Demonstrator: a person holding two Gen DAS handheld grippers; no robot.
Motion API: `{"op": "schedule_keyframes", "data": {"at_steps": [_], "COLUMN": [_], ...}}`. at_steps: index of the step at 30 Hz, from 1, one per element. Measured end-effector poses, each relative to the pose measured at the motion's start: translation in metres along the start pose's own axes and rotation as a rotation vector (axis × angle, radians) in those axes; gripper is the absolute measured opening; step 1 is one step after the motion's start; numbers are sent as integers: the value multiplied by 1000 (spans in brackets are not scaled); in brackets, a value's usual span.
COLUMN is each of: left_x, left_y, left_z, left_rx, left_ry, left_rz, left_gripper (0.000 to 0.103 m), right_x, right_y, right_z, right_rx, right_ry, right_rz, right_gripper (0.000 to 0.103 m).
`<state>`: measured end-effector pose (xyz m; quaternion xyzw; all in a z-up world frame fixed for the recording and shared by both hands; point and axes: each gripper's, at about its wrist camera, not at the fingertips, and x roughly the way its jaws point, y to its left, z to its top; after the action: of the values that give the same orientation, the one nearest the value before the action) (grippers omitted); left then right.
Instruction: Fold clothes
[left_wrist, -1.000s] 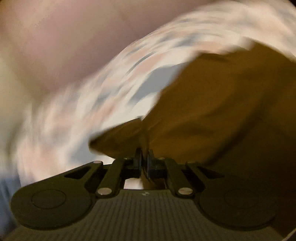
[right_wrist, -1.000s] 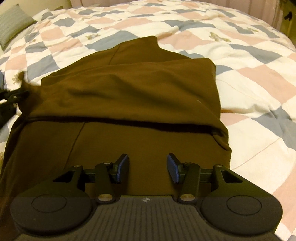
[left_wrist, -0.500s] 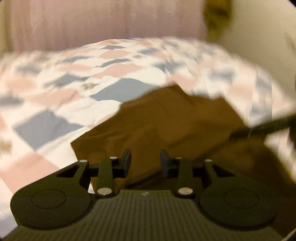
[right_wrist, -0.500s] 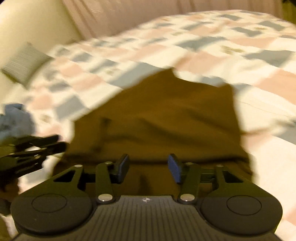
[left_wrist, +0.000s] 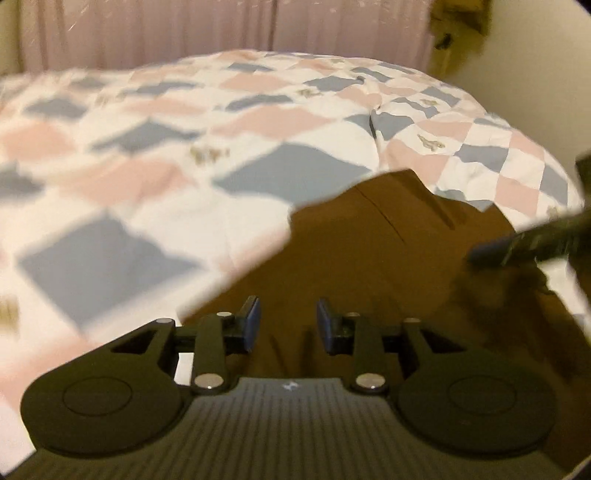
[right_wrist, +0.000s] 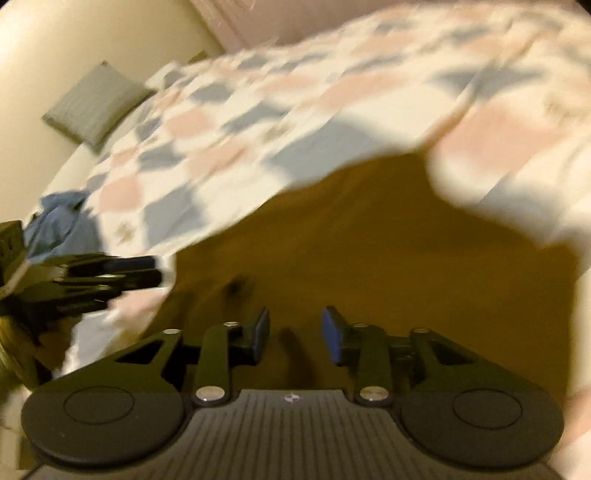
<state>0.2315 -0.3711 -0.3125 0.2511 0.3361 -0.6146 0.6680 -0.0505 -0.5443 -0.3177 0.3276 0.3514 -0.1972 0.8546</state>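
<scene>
A brown garment (left_wrist: 376, 251) lies folded over on the checked quilt; in the right wrist view the same brown garment (right_wrist: 388, 243) fills the lower middle. My left gripper (left_wrist: 286, 325) hovers open over its near left edge, nothing between the fingers. My right gripper (right_wrist: 293, 334) is also open above the cloth, holding nothing. The right gripper's fingers (left_wrist: 532, 242) reach in from the right edge of the left wrist view. In the right wrist view the left gripper's fingers (right_wrist: 114, 275) show at the left, beside the garment's edge. Both views are blurred.
The quilt (left_wrist: 166, 147) of pink, grey and white diamonds covers the bed. A grey cushion (right_wrist: 96, 107) leans on the cream wall at the far left. A blue garment (right_wrist: 59, 221) lies crumpled near the bed's left side. Pink curtains (left_wrist: 221, 29) hang behind the bed.
My left gripper was shut on a corner of the brown garment a second ago; it has let go and opened. Both grippers have drawn back and tilted up, showing more of the bed.
</scene>
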Motion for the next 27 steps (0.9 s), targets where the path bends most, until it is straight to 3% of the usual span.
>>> {"op": "schedule_keyframes", "data": {"at_steps": [2,4,5,9,11,12,13,14,17,23,25,27], "left_x": [19,42,55,111,131,139,146,151,140,39,16,13], "left_y": [14,25,32,57,59,58,56,54,35,-20,-40,-58], "left_z": [22,35,41,61,61,62,62,62,63,41,17,-14], "left_rx": [63,76,51,-190,-287,-308,-330,-335,-193,162,250,330], "left_ry": [46,98,128,209,233,238,242,242,195,-45,-69,-20], "left_rz": [-42,-98,-146,-332,-385,-403,-421,-430,-357,-258,-219,-153], "left_gripper": [37,48,48,56,57,55,48,33,5,6,7,13], "right_x": [-4,7,16,59,79,85,89,92,68,-12,-26,-22], "right_y": [-32,-60,-71,-100,-106,-106,-103,-99,-76,6,26,33], "right_z": [28,55,62,79,80,80,80,80,75,20,-17,-55], "right_rx": [8,60,98,250,307,310,283,256,88,-442,-599,-700], "right_ry": [-15,17,39,79,77,75,79,84,6,-163,-167,-75], "right_rz": [-50,-39,-8,72,101,120,128,135,77,-49,-99,-157], "right_gripper": [47,52,53,59,60,56,26,5,7,7,9,18]}}
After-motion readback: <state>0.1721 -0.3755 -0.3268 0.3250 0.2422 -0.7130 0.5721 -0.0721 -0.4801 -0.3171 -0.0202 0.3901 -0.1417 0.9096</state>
